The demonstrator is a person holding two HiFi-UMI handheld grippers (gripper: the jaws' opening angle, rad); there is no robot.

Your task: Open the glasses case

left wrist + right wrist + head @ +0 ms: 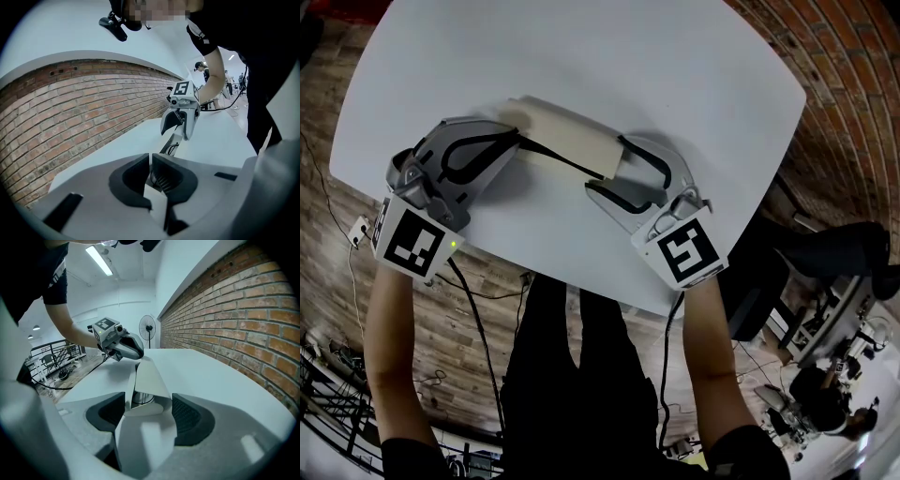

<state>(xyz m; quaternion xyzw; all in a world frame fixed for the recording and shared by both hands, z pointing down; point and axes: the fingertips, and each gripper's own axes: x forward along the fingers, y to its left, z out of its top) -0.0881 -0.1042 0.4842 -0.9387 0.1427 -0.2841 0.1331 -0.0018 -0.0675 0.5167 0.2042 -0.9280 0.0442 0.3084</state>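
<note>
So from the head view, the glasses case (567, 134) lies flat on the white table (694, 75), a bit toward 11 o'clock of the picture's middle. The left gripper (511, 142) is on its 9 o'clock end and the right gripper (607, 167) on its 4 o'clock end. A dark edge line runs along the case between them, and that looks like the flap seam to me.

In the left gripper view the fingers are pressed almost together, with only a thin pale sheet of the case pinched in the slit. The other gripper sits out at 1 o'clock.

In the right gripper view the fingers are spread wide and hug the case's folded, tent-shaped end, one pad on each side of it. The other gripper is at 11 o'clock.

If it were me, I'd keep the right side planted as the anchor and have the left peel its flap up and away in an arc, not yank sideways. That pinch is on a skinny edge, so I reckon it slips easily and going slow helps.
</note>
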